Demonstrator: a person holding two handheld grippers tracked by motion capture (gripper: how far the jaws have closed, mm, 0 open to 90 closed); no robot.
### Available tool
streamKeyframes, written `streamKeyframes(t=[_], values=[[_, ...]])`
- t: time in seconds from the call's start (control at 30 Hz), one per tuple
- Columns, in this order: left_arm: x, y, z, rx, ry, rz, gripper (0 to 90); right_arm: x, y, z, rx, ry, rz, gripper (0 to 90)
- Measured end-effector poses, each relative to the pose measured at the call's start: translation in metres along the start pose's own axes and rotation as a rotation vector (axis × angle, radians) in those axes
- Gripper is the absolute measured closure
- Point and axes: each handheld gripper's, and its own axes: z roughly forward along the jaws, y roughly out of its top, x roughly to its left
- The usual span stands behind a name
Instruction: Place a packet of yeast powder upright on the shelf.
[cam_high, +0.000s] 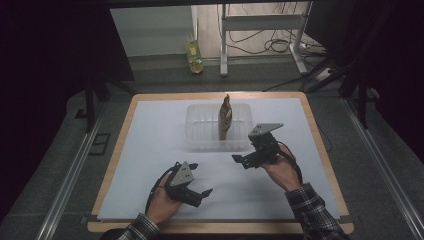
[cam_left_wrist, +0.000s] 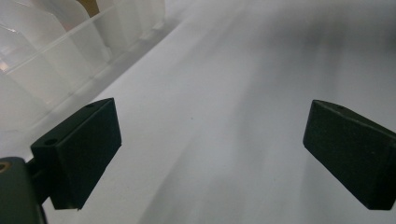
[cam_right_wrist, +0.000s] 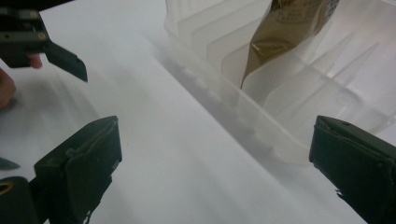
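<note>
1. We see a clear plastic bin (cam_high: 200, 131) with ribbed dividers, open-topped, lying flat on the white sheet near the table's far middle.
2. We see a brown-gold pouch (cam_high: 225, 118) standing upright inside the bin, toward its right side, leaning against a divider.

High view: overhead, facing forward and down on the white-covered wooden desk (cam_high: 150, 150). Both gripper views: low, close, sharing the clear ribbed plastic tray (cam_high: 200, 131) (cam_left_wrist: 56, 56) (cam_right_wrist: 261, 116).

The brown pouch (cam_right_wrist: 285, 32) is cut off at the right gripper view's top edge.
</note>
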Motion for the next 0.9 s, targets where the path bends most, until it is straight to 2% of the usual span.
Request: streamKeyframes(t=[0.33, 0.73, 0.9], values=[[0.000, 0.000, 0.000, 0.001, 0.000, 0.001, 4.0, 0.003, -0.020, -0.002, 0.016, -0.012, -0.049, 1.4], [0.000, 0.000, -0.001, 0.000, 0.001, 0.001, 4.0, 0.011, -0.036, -0.002, 0.008, 0.021, -0.066, 0.4], [0.000, 0.000, -0.001, 0.001, 0.002, 0.003, 4.0, 0.012, -0.041, -0.003, -0.013, 0.048, -0.054, 0.0]])
